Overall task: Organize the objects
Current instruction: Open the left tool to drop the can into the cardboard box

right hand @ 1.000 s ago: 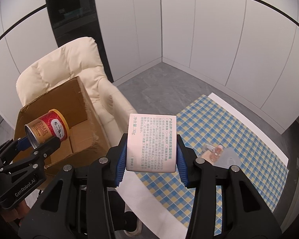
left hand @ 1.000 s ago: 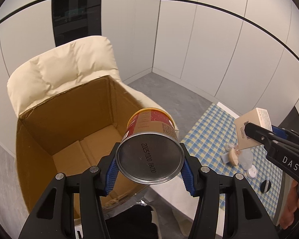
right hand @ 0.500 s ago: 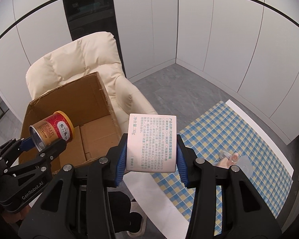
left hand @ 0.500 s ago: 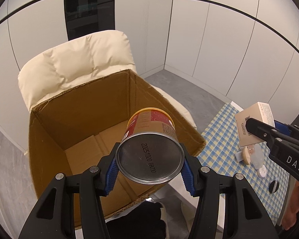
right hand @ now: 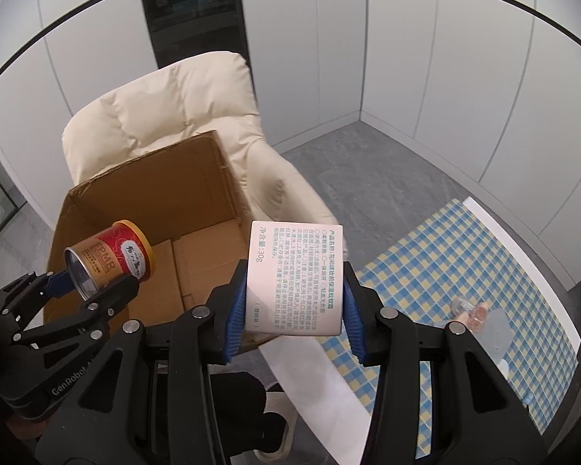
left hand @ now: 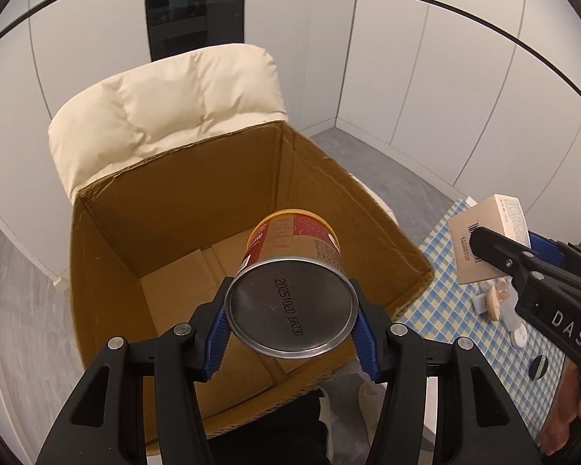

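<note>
My left gripper (left hand: 290,339) is shut on a red and gold can (left hand: 292,271), whose metal bottom faces the camera. The can hangs above the open cardboard box (left hand: 197,201); the box shows only its bare floor. My right gripper (right hand: 292,316) is shut on a small pale carton (right hand: 295,277) with printed text, held to the right of the box's near right corner. In the right wrist view the can (right hand: 112,257) and the left gripper (right hand: 85,290) appear at the left over the box (right hand: 151,197). The left wrist view shows the carton (left hand: 484,240) at the right.
The box rests on a cream padded chair (left hand: 166,104). A table with a blue and yellow checked cloth (right hand: 457,259) lies to the right, with several small cosmetic items (right hand: 472,312) on it. White wall panels and grey floor lie behind.
Both grippers have moved toward the box with their loads. The can now hangs over the box opening, and the carton has come to the box's right corner. Grips are unchanged.
</note>
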Demonstrator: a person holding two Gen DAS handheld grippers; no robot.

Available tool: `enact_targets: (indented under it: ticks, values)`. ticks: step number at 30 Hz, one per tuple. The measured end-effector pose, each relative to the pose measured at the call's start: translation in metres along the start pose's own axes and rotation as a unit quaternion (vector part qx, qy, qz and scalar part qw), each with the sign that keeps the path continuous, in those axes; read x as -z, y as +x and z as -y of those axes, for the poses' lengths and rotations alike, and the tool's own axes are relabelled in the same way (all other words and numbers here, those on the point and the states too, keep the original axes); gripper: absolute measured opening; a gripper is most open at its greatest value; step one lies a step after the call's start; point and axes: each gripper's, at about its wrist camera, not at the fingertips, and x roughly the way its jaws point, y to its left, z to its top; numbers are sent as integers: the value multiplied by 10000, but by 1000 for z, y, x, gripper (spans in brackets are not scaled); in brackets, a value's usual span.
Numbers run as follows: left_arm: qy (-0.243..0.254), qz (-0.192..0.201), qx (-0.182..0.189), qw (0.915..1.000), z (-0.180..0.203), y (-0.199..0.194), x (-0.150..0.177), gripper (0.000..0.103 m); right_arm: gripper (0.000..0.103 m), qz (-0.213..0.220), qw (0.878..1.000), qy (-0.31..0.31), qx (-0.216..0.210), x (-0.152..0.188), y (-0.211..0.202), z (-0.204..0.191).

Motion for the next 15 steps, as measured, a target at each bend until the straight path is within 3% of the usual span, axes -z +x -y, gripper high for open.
enact_targets:
  ticks: [13,15]
  values:
    - [-184,-189,-127,9996,-31,4,-2,56,45,-82,9985,-490,-214,1,23,-50]
    - [-205,-187,-198,9994,-34,3,-2,61,45,-96,9983,-516,-243,2,27,-54]
